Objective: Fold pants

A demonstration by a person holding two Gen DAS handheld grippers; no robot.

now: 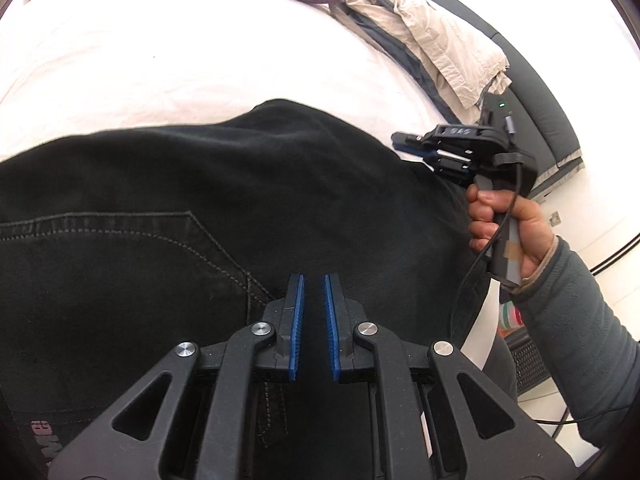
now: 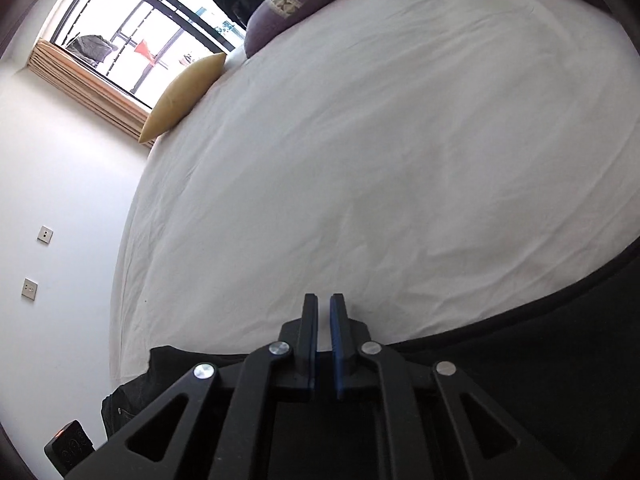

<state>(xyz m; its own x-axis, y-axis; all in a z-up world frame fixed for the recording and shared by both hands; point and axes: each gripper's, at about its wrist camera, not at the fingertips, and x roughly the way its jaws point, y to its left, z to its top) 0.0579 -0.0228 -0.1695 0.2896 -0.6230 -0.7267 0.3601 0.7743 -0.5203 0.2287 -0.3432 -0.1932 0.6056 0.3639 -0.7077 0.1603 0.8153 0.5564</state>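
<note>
On a white bed (image 1: 160,60), black pants (image 1: 200,208) lie spread across the near side, a stitched back pocket facing up. Over them hangs the left gripper (image 1: 314,280), its blue pads nearly together — whether fabric is pinched between them cannot be told. Beside the pants' right edge, a hand (image 1: 508,228) holds the right gripper (image 2: 324,300), its fingers almost shut with nothing between them. Purple and yellow pillows rest at the far end.
</note>
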